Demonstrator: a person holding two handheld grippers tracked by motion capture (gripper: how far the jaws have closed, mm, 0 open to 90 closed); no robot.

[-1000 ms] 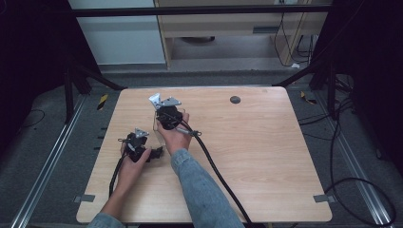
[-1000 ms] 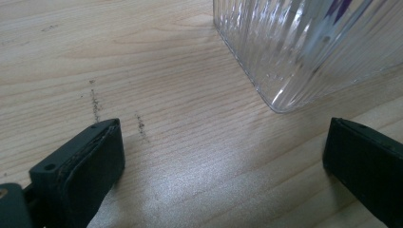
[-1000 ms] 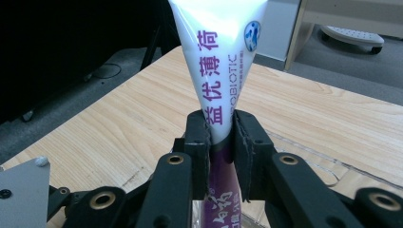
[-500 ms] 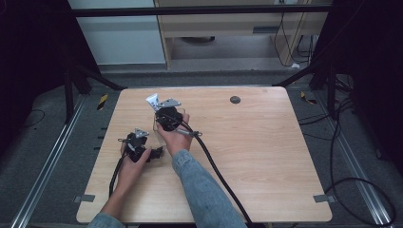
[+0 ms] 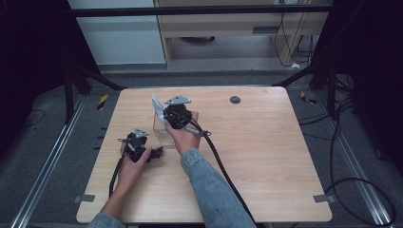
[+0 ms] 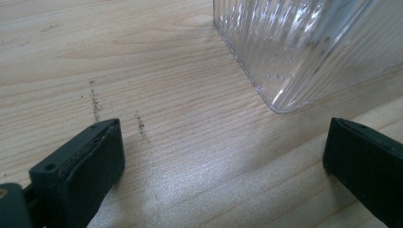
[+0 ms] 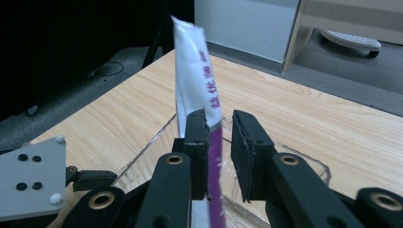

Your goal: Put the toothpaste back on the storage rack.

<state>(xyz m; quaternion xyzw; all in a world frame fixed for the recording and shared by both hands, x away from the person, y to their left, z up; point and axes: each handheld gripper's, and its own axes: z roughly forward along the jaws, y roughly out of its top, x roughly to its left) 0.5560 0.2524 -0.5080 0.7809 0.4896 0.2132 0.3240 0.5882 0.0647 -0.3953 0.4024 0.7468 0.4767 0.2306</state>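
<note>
Sachet (image 7: 192,71) above the clear container (image 5: 164,134), left gripper (image 5: 157,153) just beside it.

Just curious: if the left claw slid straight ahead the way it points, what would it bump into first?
Most likely the clear ribbed container; the left claw is aimed across bare table toward its corner, slightly right of centre.

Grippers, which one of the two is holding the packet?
The right gripper: it pinches the upright white-and-purple packet. The left gripper stands wide open, empty, by the clear ribbed container.

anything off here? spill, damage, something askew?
No spill or damage. One oddity: the sachet stands between the right gripper's jaws against one pad, with a gap to the other, above the clear box. The table has faint scuff marks.
</note>
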